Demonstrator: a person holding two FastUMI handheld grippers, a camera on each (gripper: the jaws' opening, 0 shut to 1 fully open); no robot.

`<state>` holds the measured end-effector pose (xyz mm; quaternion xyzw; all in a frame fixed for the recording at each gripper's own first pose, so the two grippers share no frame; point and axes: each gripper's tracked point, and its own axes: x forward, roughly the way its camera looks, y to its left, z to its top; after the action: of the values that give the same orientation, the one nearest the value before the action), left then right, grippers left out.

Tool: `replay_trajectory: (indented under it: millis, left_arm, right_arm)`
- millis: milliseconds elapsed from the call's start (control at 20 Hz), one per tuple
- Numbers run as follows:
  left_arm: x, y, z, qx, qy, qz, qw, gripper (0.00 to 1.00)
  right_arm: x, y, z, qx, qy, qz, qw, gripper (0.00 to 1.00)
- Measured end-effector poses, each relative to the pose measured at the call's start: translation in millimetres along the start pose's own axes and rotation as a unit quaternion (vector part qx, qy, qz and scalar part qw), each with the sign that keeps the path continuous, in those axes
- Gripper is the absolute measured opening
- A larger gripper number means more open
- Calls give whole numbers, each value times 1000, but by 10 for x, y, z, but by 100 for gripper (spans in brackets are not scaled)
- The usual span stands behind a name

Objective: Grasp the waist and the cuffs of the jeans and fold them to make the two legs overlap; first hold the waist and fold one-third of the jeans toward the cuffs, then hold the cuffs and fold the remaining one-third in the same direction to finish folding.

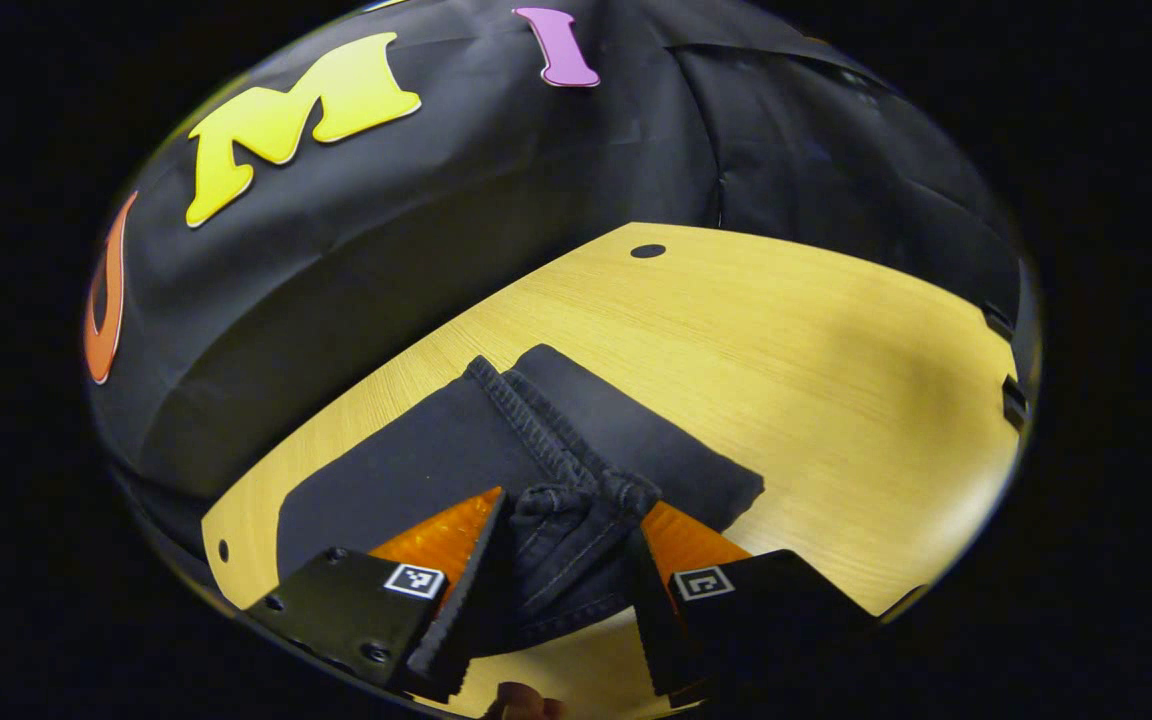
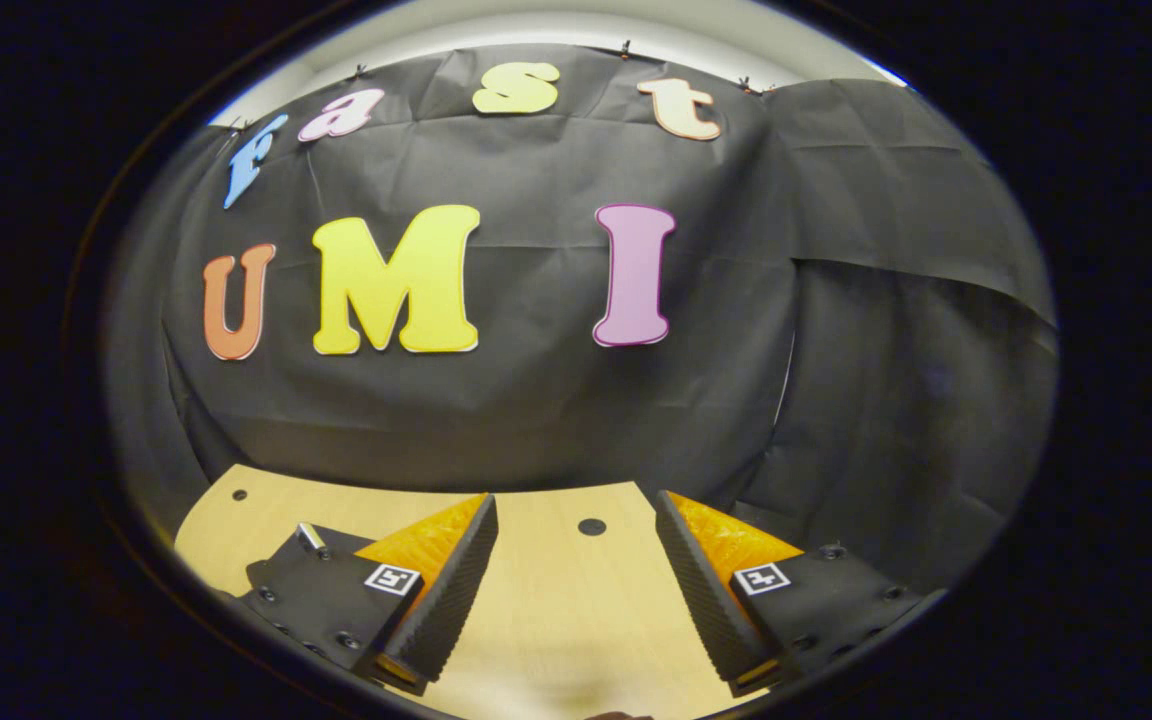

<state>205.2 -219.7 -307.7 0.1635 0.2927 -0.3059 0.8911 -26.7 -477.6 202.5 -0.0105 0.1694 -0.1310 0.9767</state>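
Both views are sharp at centre with strong fisheye distortion: straight edges of the bench (image 1: 816, 330) bow into curves, and detail compresses and darkens toward the rim. Lighting is moderate and comes from above. In the left gripper view the bench reads bright yellow, with a soft, broad shadow across its right half and a darker band along the wall. The jeans (image 1: 546, 450) are very dark; seam stitching is resolved, flat cloth shows little texture. The near fingers of the left tool (image 1: 569, 640) are slightly soft. In the right gripper view the cloth wall shows faint sheen on its creases, and a pale strip (image 2: 576, 30) along the top is overexposed.
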Motion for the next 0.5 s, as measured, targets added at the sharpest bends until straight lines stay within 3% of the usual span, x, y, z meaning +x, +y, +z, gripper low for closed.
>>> replay_trajectory:
  millis: [50,100,150,200,250,300,500]
  left_arm:
    - [-37,-70,42,-24,-5,-17,1000,69]
    - [-77,-196,137,-56,-15,-44,997,72]
    - [-160,-316,245,-87,-25,-69,994,87]
    - [-261,-380,367,-111,-39,-78,990,89]
    - [-382,-366,515,-124,-58,-75,988,91]
    - [-501,-289,670,-130,-78,-63,987,100]
    - [-1171,446,1347,-150,-161,28,975,100]
  right_arm:
    - [14,11,-16,1,2,4,1000,98]
    - [33,27,-19,3,4,8,1000,98]
    - [56,51,-40,6,7,12,1000,98]
    - [86,98,-56,8,11,19,1000,98]
    - [113,156,-65,11,13,26,1000,98]
    - [140,239,-56,11,14,35,999,98]
    - [270,762,37,15,4,90,996,98]
